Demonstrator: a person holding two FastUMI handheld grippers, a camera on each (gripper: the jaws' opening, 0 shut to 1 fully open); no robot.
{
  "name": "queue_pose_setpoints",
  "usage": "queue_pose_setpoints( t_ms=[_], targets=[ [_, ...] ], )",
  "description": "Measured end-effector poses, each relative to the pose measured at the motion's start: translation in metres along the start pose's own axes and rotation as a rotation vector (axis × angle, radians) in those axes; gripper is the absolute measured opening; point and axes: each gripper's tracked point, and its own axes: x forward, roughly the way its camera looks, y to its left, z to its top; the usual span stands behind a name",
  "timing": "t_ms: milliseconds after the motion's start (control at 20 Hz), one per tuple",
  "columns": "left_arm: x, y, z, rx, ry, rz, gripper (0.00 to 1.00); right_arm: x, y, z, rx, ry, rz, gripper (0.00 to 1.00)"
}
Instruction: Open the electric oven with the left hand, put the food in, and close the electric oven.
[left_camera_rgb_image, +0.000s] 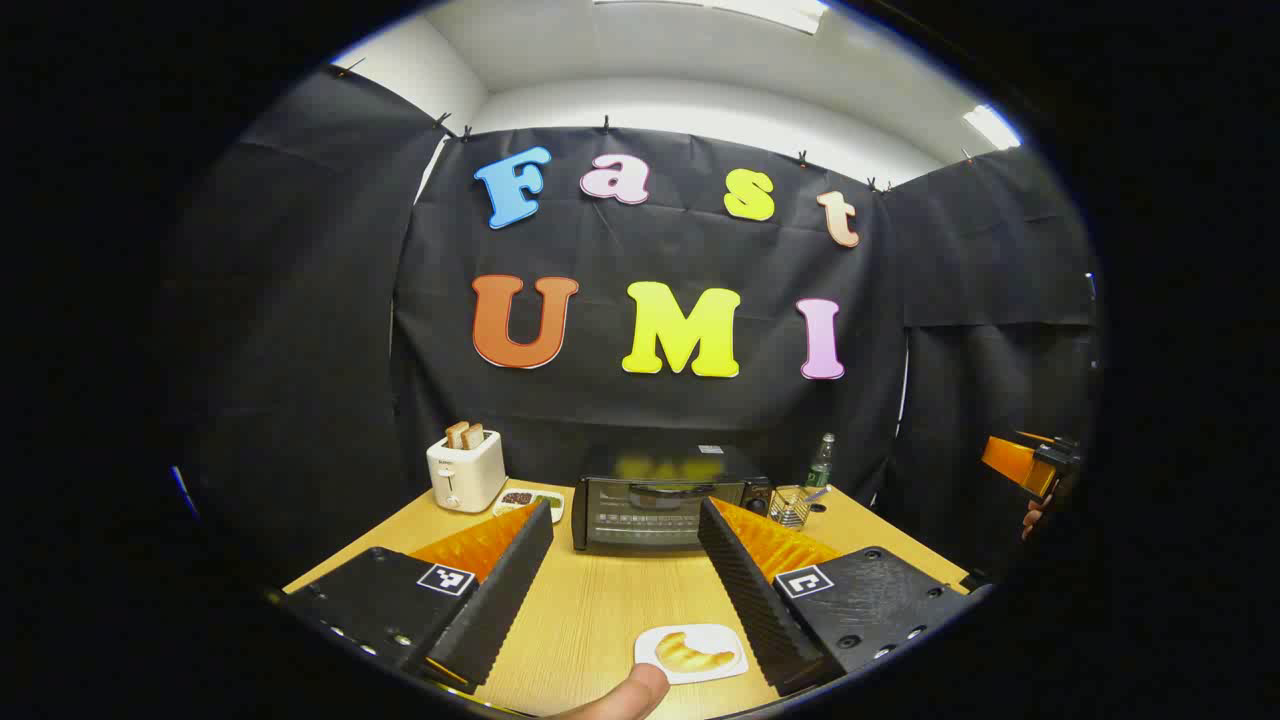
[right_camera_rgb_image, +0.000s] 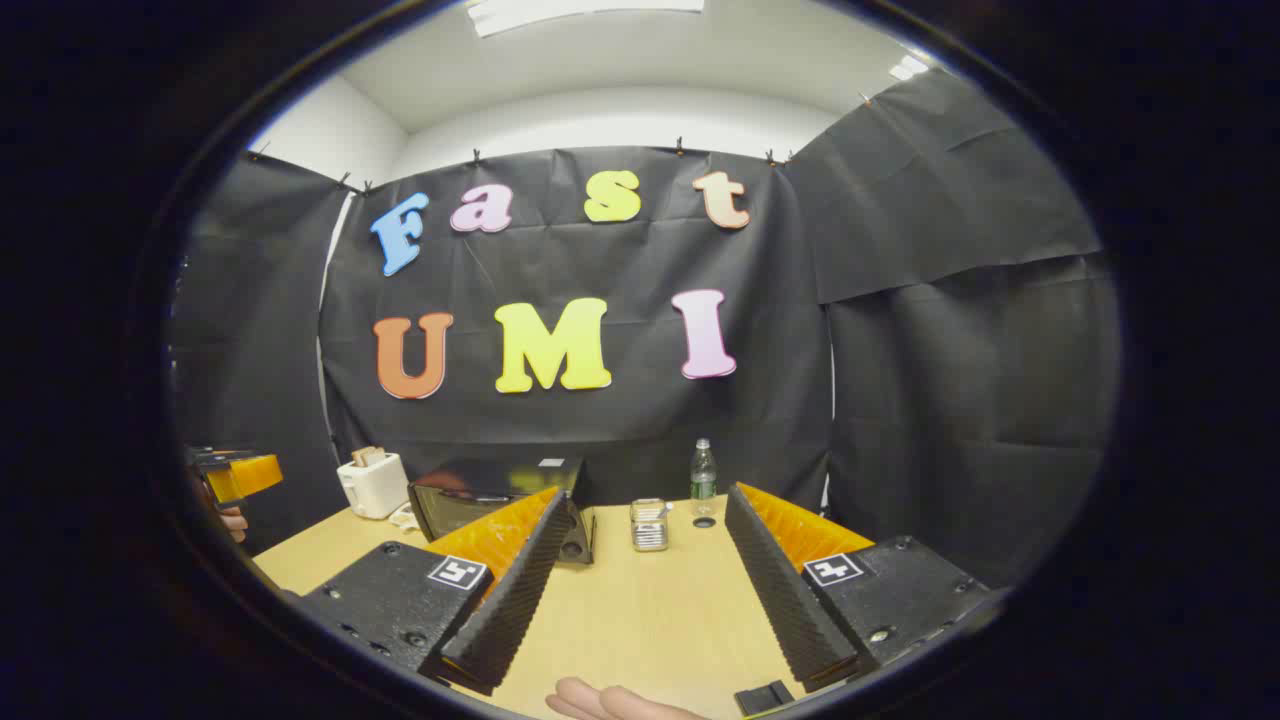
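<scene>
A black electric oven (left_camera_rgb_image: 665, 508) stands at the back middle of the wooden table (left_camera_rgb_image: 600, 620), its door closed. A croissant (left_camera_rgb_image: 692, 655) lies on a small white plate (left_camera_rgb_image: 657, 641) near the front edge. My left gripper (left_camera_rgb_image: 625, 525) is open above the table, its fingers framing the oven, with the plate low between them. In the right gripper view the oven (right_camera_rgb_image: 495, 492) sits at the left, partly behind a finger. My right gripper (right_camera_rgb_image: 650, 520) is open over bare table, holding nothing. The other gripper (right_camera_rgb_image: 235, 475) shows at the far left.
A white toaster (left_camera_rgb_image: 465, 470) with bread slices stands at the back left, a small dish (left_camera_rgb_image: 528, 498) beside it. A clear glass container (right_camera_rgb_image: 649, 524) and a bottle (right_camera_rgb_image: 703, 477) stand right of the oven. A fingertip (left_camera_rgb_image: 625, 695) shows at the bottom edge.
</scene>
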Motion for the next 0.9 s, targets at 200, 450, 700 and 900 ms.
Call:
queue_pose_setpoints(
  t_ms=[200, 450, 700, 900],
  targets=[
    [0.003, -0.002, -0.006, 0.011, 0.012, -0.019, 0.94, 0.0, -0.003, 0.001, -0.011, -0.026, -0.003, 0.97],
    [0.019, -0.001, -0.012, 0.011, 0.015, -0.02, 0.94, 0.008, -0.009, -0.002, -0.045, -0.054, -0.028, 0.99],
    [0.048, -0.005, -0.013, 0.01, 0.018, -0.025, 0.94, 0.02, -0.007, -0.016, -0.017, -0.042, -0.005, 0.99],
    [0.095, -0.011, -0.015, 0.019, 0.043, -0.036, 0.94, 0.033, -0.017, -0.025, -0.022, -0.043, -0.009, 0.96]
  ],
)
